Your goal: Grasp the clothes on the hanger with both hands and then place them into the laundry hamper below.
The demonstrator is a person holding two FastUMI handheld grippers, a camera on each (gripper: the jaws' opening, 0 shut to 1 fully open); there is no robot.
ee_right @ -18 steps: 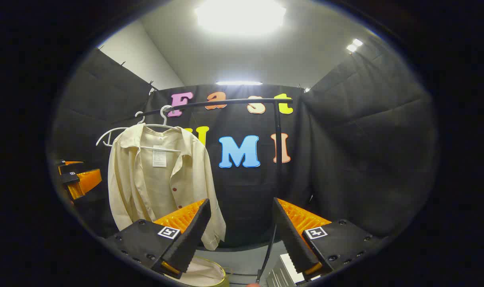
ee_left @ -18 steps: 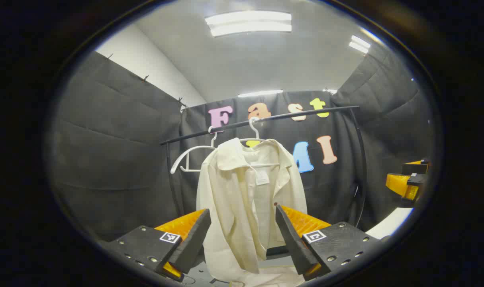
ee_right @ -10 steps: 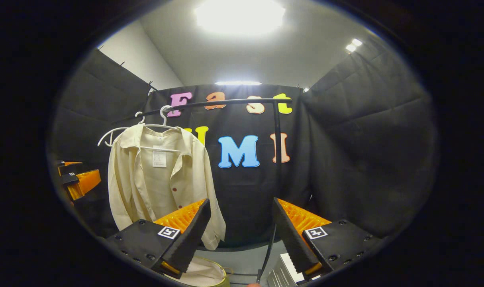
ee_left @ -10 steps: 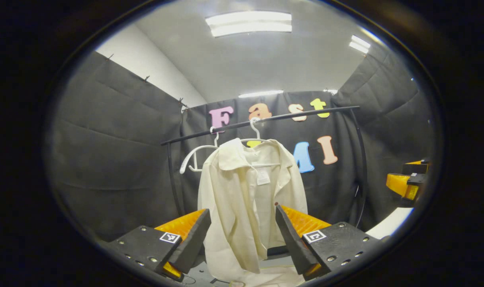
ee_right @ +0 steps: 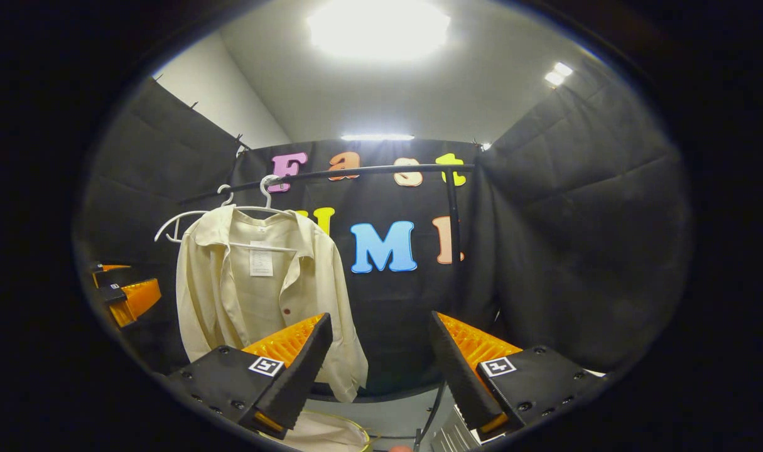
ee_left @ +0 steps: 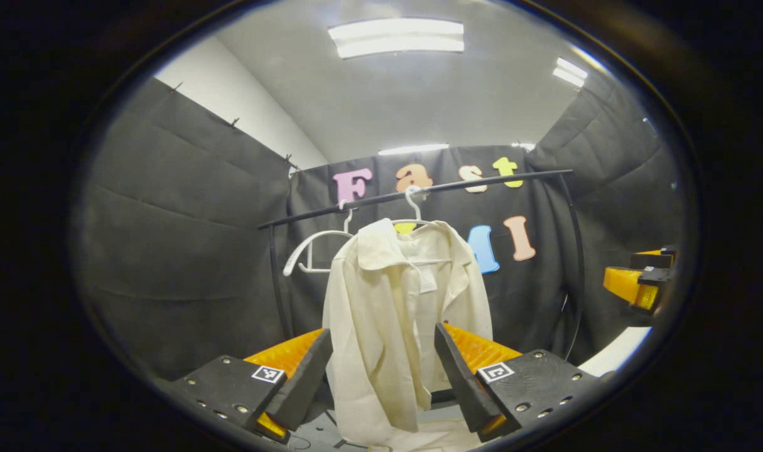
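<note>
Cream shirt (ee_left: 406, 314) with dark red buttons (ee_right: 286, 311) on a white hanger (ee_left: 412, 210); black rail (ee_left: 419, 191); yellow-rimmed hamper (ee_right: 331, 430).

Cream shirt (ee_left: 406, 314) hangs on hanger (ee_left: 412, 213), left claw (ee_left: 381, 383) open.

Since a second ago my shirt (ee_left: 406, 314) has drifted a bit right in the left gripper view and sits lower in the right gripper view, the rail (ee_right: 356, 171) dropped too, and the hamper (ee_right: 321, 433) rim slid toward the bottom edge.
</note>
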